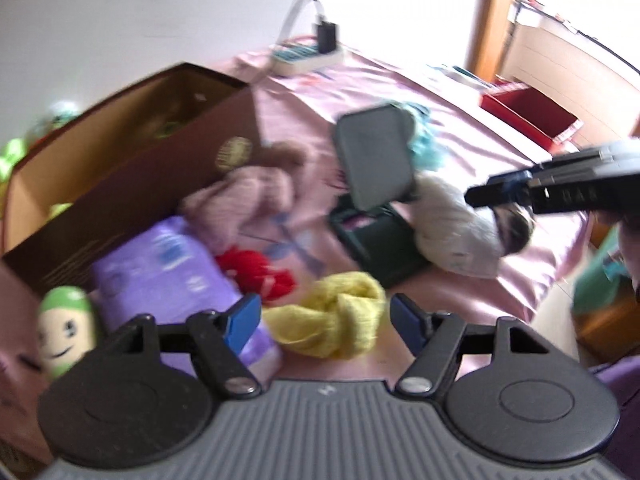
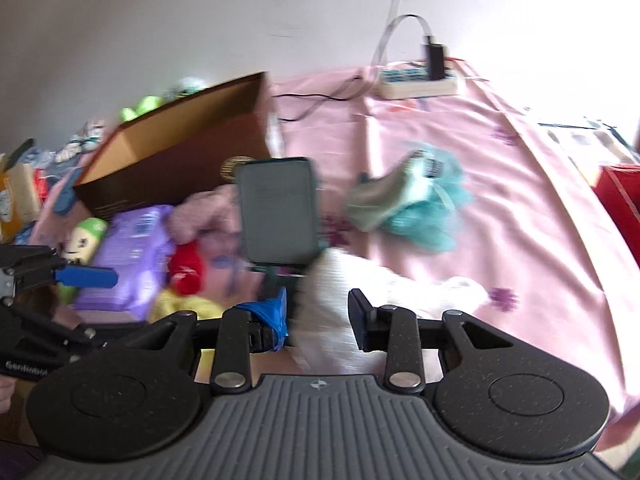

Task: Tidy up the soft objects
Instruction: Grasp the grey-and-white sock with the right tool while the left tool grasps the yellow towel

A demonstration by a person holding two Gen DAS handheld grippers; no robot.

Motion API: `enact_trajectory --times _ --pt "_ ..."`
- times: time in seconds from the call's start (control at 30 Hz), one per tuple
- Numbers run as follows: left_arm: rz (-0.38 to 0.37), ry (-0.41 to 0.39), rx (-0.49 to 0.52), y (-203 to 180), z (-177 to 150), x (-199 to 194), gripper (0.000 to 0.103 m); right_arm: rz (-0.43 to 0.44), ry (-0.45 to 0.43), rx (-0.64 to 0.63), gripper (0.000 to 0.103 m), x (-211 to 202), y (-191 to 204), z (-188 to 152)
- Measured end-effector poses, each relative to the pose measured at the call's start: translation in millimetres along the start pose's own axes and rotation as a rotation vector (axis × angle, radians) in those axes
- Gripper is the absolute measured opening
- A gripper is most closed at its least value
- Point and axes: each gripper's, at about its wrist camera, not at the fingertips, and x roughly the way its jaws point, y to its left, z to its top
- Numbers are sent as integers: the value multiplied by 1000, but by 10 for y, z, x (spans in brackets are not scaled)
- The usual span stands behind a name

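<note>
Soft things lie on a pink bedsheet. My left gripper is open just above a knotted yellow cloth. Around it lie a red knit item, a purple pack, a pink knit cloth, a green-capped plush doll and a teal fluffy item. My right gripper is open around a white plush; the white plush also shows in the left wrist view. An open brown cardboard box stands at the left.
A dark green case with its lid raised sits mid-bed. A power strip with a charger lies at the far edge by the wall. A red box is at the right. More clutter lies left of the brown box.
</note>
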Motion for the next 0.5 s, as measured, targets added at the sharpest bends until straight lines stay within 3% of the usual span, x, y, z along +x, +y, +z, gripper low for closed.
enact_trajectory --times 0.2,0.5 --pt "-17 53 54 -149 50 281 73 -31 46 63 17 18 -262 -76" --pt "26 123 93 -188 73 611 73 -76 90 29 17 -44 -486 -177"
